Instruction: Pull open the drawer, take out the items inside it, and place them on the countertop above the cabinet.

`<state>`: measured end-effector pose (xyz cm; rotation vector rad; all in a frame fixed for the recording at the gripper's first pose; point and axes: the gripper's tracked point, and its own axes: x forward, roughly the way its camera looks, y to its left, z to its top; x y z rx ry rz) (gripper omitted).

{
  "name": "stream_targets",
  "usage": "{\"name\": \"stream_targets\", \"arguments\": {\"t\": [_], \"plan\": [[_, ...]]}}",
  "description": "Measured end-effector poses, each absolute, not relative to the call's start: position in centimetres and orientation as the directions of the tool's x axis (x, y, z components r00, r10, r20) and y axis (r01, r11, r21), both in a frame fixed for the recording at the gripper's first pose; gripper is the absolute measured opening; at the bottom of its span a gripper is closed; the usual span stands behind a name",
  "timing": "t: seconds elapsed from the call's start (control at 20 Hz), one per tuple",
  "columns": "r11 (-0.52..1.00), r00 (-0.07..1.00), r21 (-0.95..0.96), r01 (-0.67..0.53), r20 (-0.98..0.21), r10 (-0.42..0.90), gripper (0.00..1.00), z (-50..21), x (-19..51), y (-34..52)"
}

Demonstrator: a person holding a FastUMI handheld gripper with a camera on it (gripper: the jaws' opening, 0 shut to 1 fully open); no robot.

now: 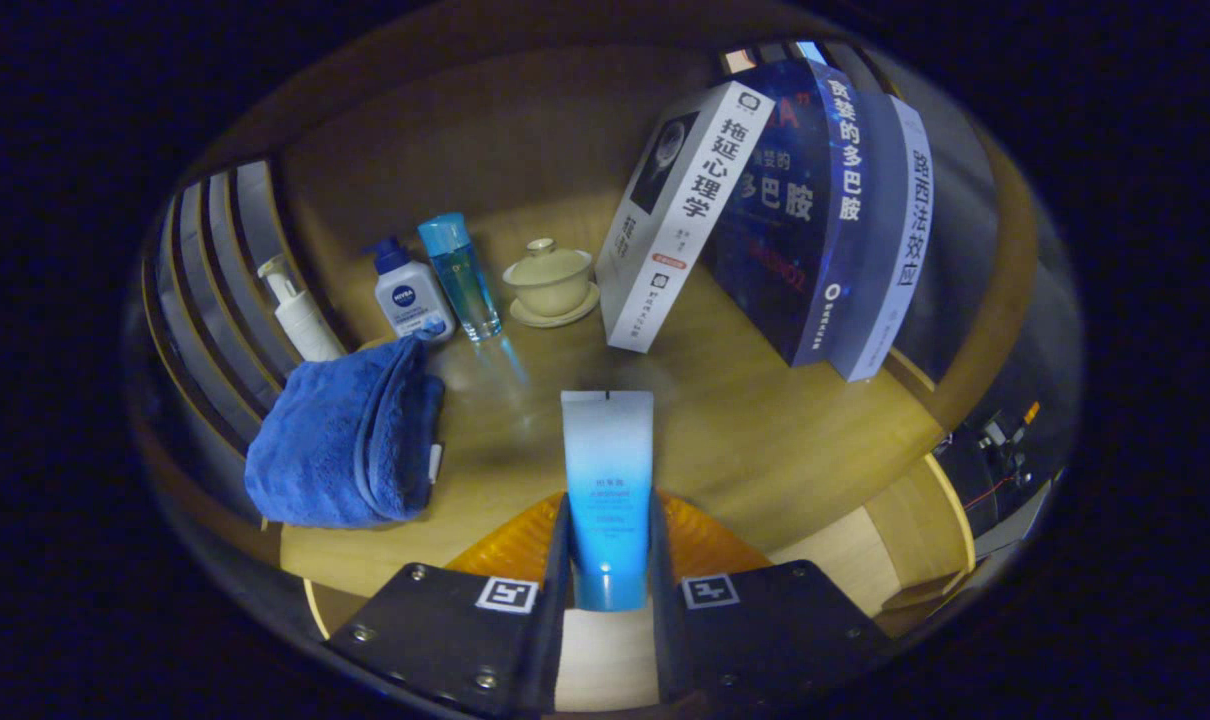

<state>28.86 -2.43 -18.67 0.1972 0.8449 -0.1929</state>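
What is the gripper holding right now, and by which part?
The gripper holds a blue tube by its lower end, one of the fingers pressing on each side, above the countertop.

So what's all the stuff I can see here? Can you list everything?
tube: 1, blue fading to white, clamped between the tool's fingers, cap end nearest the camera
towel: 1, dark blue, folded, on the countertop beside the tube
pump bottle: 1, white, behind the towel
squat bottle: 1, white with blue cap, beside the pump bottle
tall bottle: 1, clear blue, beside the squat bottle
lidded cup on saucer: 1, cream, between the tall bottle and the books
books: 3, one white, two blue, standing and leaning
countertop: 1, light wood
tool: 1, black fingers with orange behind them, shut on the tube
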Motion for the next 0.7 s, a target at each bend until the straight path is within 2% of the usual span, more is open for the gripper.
{"name": "stream_targets", "arguments": {"t": [0.2, 0.3, 0.45, 0.6, 0.7], "plan": [[0.963, 0.663, 0.125, 0.241, -0.745, -0.07, 0.38, -18.9, 30.0, -2.2], [0.966, 0.681, 0.126, 0.225, -0.729, -0.064, 0.45, -18.9, 30.5, -2.2], [0.975, 0.711, 0.139, 0.174, -0.702, -0.027, 0.71, -17.9, 29.9, -1.2], [0.985, 0.79, 0.119, 0.125, -0.612, -0.027, 0.97, -15.4, 29.4, -0.7], [0.988, 0.845, 0.117, 0.103, -0.534, -0.025, 0.97, -12.9, 28.7, -0.3]]}}
